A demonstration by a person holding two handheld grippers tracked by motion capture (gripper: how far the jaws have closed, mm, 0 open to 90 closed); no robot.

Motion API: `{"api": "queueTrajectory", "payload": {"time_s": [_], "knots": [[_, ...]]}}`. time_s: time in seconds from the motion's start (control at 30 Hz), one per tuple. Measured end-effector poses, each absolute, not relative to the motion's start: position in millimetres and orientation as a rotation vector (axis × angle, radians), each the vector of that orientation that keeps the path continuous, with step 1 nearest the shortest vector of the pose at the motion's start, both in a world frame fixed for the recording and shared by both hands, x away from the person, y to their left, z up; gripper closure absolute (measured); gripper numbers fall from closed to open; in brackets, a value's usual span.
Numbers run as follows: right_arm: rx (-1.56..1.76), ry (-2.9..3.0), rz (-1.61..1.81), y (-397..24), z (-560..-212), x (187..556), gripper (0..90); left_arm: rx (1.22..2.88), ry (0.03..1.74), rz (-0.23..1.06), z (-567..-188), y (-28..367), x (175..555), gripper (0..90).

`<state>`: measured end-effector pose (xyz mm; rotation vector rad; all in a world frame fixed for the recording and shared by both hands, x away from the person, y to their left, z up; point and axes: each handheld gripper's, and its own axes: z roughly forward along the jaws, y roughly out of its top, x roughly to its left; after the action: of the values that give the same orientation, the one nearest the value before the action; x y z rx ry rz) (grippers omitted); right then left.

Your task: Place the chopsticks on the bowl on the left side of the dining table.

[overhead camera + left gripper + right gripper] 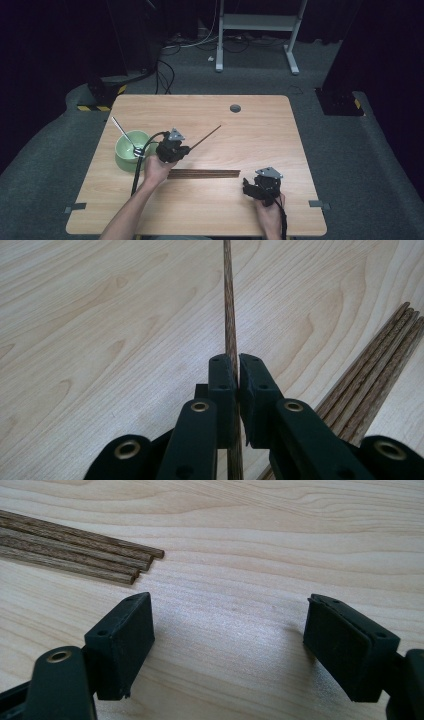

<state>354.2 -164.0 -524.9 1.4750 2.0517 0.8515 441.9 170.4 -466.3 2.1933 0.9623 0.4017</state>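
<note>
One thin dark wooden chopstick point(205, 138) is clamped in the left gripper point(186, 149) at frame centre — the remaining bundle of dark wooden chopsticks point(203, 174) is left below, the right gripper point(248, 186) held wide apart.

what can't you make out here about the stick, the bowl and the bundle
- Held stick: in the left gripper view its near end runs behind the shut left gripper and off the bottom edge.
- Bowl: in the high view, too small to tell what is inside besides the spoon; the cable crosses its right rim.
- Bundle of sticks: the right gripper view cuts it off at the left edge, so the count is unsure.
</note>
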Motion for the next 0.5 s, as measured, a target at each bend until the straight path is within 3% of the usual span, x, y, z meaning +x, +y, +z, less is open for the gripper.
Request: {"api": "queueTrajectory", "payload": {"time_s": [0.5], "knots": [[1.475,2.052,0.851,-164.0,-524.9,354.2,19.4,2.198,0.939,0.414,-458.8,177.1,435.6,84.1]]}}
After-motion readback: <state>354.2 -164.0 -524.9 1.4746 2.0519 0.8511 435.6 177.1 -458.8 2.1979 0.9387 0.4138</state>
